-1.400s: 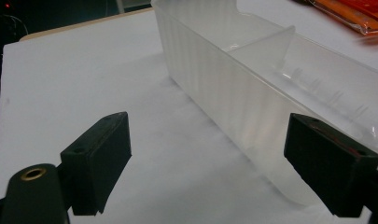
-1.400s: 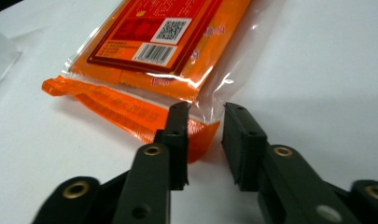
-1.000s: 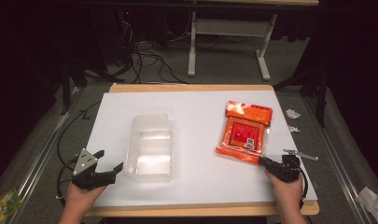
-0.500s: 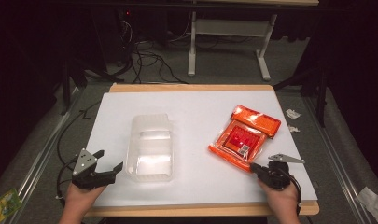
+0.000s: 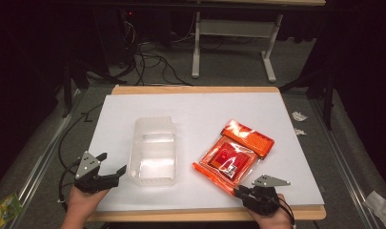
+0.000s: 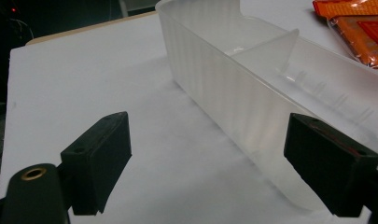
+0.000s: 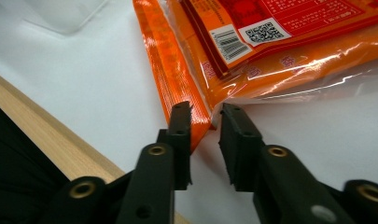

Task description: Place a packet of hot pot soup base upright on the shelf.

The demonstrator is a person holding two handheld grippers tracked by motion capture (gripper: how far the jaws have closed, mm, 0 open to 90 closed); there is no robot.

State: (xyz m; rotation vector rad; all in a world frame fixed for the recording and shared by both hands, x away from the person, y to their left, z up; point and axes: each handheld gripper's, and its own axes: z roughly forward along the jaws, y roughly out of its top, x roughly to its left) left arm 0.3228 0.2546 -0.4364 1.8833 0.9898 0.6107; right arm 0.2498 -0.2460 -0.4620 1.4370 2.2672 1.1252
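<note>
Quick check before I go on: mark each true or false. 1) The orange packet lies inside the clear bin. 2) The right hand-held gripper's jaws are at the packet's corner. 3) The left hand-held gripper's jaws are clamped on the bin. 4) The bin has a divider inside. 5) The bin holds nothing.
1) False. The orange packet lies flat on the white table, to the right of the clear bin.
2) True. The right hand-held gripper has just been opening, with the packet's corner in the gap between its jaws.
3) False. The left hand-held gripper stands wide open beside the bin's long wall.
4) True; a divider crosses it.
5) True.
</note>
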